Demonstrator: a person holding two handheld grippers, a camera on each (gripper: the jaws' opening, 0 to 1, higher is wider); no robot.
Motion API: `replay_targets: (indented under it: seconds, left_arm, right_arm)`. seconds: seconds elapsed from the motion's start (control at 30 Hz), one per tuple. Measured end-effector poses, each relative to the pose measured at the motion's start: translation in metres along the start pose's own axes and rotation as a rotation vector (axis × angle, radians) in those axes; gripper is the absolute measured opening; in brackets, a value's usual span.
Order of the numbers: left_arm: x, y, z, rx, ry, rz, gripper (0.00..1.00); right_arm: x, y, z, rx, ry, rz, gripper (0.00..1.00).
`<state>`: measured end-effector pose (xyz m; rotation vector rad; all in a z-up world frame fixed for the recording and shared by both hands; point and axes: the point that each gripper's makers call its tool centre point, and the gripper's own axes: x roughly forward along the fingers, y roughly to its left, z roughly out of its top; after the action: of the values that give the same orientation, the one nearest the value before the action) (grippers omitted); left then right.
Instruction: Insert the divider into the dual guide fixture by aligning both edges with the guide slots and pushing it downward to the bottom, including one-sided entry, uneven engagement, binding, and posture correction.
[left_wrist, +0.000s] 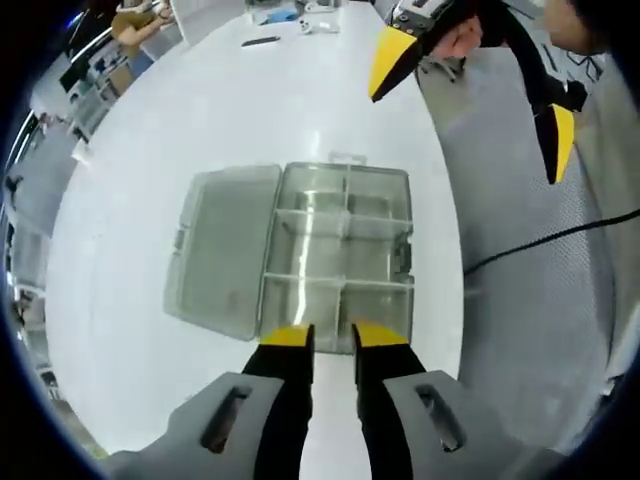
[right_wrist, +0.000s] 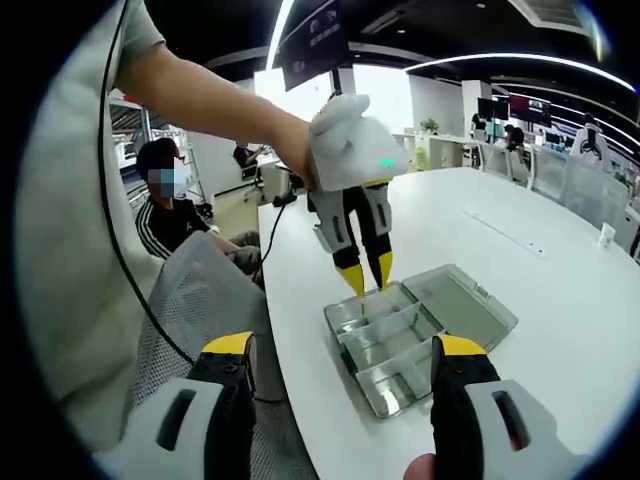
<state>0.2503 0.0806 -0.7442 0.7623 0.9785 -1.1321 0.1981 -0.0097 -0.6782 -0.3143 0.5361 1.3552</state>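
A clear plastic compartment box (left_wrist: 408, 250) lies on the white table (left_wrist: 250, 110) with its lid (left_wrist: 222, 245) folded open flat beside it. Clear dividers (left_wrist: 340, 215) stand across its cells. My left gripper (left_wrist: 334, 335) hovers at the box's near edge, jaws a narrow gap apart, nothing visible between them. From the right gripper view the left gripper (right_wrist: 367, 276) points down at the far rim of the box (right_wrist: 340, 335), the lid (right_wrist: 465, 310) to the right. My right gripper (right_wrist: 344, 346) is wide open and holds nothing; it also hangs above the table edge (left_wrist: 472, 100).
A black cable (left_wrist: 540, 240) runs over grey mesh fabric (left_wrist: 520, 300) beside the table's edge. Small items (left_wrist: 262, 42) lie at the table's far end. A seated person (right_wrist: 170, 215) is behind the table corner; desks and other people stand further back.
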Motion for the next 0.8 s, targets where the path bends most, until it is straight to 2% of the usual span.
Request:
replay_targets:
  seconds: [0.17,0.3,0.43,0.8]
  left_arm:
    - [-0.01,-0.002,-0.003,-0.08,-0.075,0.034,0.17]
    - [-0.016,-0.006,-0.006,-0.114,-0.114,0.061,0.19]
    - [-0.023,-0.011,-0.001,-0.171,-0.18,0.085,0.2]
    - [-0.032,-0.024,0.008,-0.25,-0.288,0.139,0.23]
  right_arm:
    - [0.0,-0.001,-0.001,-0.002,0.008,0.001,0.69]
    - [0.001,0.0,-0.001,-0.008,0.017,0.004,0.69]
    - [0.001,-0.001,-0.001,-0.011,0.024,0.006,0.69]
    - [-0.002,-0.003,-0.004,-0.015,0.05,0.001,0.69]
